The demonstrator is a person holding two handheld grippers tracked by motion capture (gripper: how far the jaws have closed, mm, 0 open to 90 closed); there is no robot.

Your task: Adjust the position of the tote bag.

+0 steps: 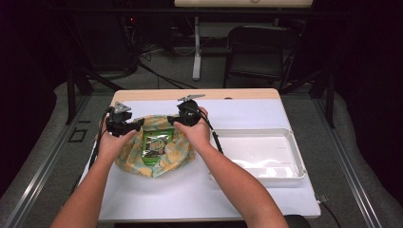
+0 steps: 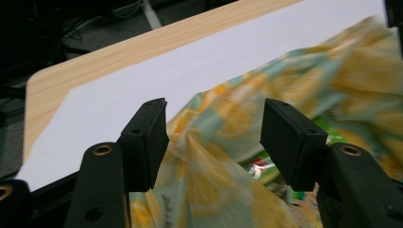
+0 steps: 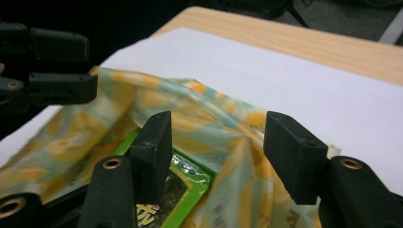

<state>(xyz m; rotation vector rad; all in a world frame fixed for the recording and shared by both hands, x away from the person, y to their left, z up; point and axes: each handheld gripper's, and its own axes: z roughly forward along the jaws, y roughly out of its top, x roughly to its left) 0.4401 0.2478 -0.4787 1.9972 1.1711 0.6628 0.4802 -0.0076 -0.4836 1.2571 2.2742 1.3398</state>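
1. Currently the left gripper [image 1: 138, 124] is spread wide, pads clear of the patterned cloth [image 1: 127, 159]; the fabric bunches between its jaws, unpinched.
2. Right gripper [image 1: 170, 120] also wide, holding nothing, above the cloth's far edge.
3. Cloth lies on the white mat [image 1: 247, 114], left of the white tray [image 1: 294, 152].
4. Green packet [image 1: 157, 145] sits in the cloth's open middle.
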